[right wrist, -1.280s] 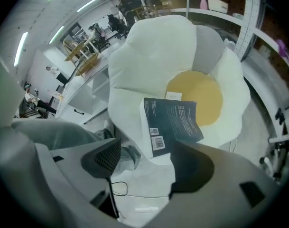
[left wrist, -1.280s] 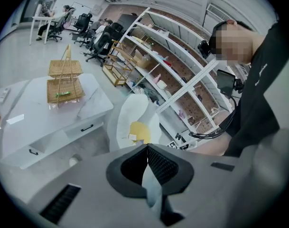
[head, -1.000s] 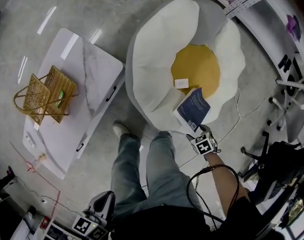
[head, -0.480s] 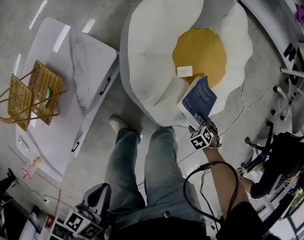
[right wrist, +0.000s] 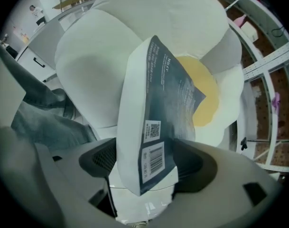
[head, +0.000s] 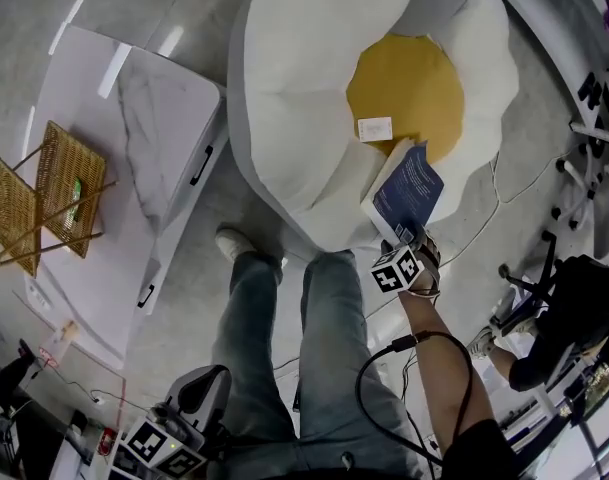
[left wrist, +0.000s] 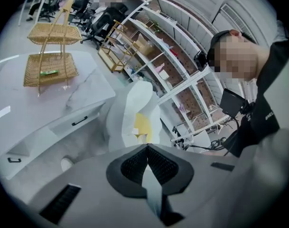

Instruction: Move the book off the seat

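A dark blue book (head: 409, 188) with a thick white page block leans on the near edge of the fried-egg seat (head: 304, 88), just below its yellow centre (head: 404, 83). My right gripper (head: 402, 236) points down at the book's near end. In the right gripper view the book (right wrist: 153, 122) stands between the pads, barcode toward the camera, with a slit of space at the left pad. Those jaws have been widening, and the gripper (right wrist: 146, 167) is open around the book. My left gripper (head: 206, 388) hangs low at the bottom left; its pads (left wrist: 147, 163) meet on nothing.
A white marble-topped table (head: 134, 168) stands left of the seat with a wicker basket (head: 44, 203) on it. The person's jeans-clad legs (head: 314, 348) stand between table and seat. A small white card (head: 374, 128) lies on the yellow centre. Office chairs (head: 574, 308) and cables crowd the right.
The right gripper has come down closer onto the book's near end. The left gripper has sunk lower in the bottom left corner. The book keeps its place on the seat's edge.
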Demonstrator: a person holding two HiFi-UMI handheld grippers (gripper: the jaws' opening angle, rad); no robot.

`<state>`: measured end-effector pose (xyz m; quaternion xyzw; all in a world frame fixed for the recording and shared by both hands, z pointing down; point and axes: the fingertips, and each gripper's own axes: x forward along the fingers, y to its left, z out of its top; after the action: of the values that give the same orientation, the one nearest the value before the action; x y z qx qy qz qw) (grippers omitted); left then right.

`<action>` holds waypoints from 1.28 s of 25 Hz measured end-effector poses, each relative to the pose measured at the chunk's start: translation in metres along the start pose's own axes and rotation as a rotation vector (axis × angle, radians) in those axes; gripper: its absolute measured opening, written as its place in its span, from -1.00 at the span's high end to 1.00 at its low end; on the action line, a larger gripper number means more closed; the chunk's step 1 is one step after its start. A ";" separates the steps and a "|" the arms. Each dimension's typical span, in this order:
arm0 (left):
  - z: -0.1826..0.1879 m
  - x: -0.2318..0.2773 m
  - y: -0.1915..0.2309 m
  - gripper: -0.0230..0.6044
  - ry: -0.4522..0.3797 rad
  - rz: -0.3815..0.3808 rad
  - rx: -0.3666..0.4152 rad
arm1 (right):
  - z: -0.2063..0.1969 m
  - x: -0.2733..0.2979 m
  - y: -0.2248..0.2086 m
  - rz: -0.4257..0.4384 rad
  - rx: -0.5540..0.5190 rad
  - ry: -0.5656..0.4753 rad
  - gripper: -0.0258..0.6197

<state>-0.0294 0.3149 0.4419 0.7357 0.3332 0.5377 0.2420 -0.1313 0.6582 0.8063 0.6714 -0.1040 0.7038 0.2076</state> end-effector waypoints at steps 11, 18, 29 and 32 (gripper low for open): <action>-0.020 0.017 0.000 0.91 0.073 -0.035 0.005 | 0.002 0.007 -0.011 -0.114 -0.022 0.028 -0.18; -0.017 0.017 0.000 0.91 0.082 -0.034 0.000 | 0.004 -0.017 -0.031 -0.140 -0.007 -0.037 0.06; 0.002 0.028 -0.019 0.91 -0.016 -0.055 -0.005 | 0.036 -0.049 -0.085 -0.193 -0.178 -0.104 0.34; -0.010 0.024 -0.014 0.91 0.022 -0.028 0.006 | 0.039 -0.045 -0.083 -0.177 -0.248 -0.087 0.33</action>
<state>-0.0372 0.3421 0.4503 0.7258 0.3477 0.5412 0.2438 -0.0601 0.7090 0.7543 0.6771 -0.1395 0.6346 0.3454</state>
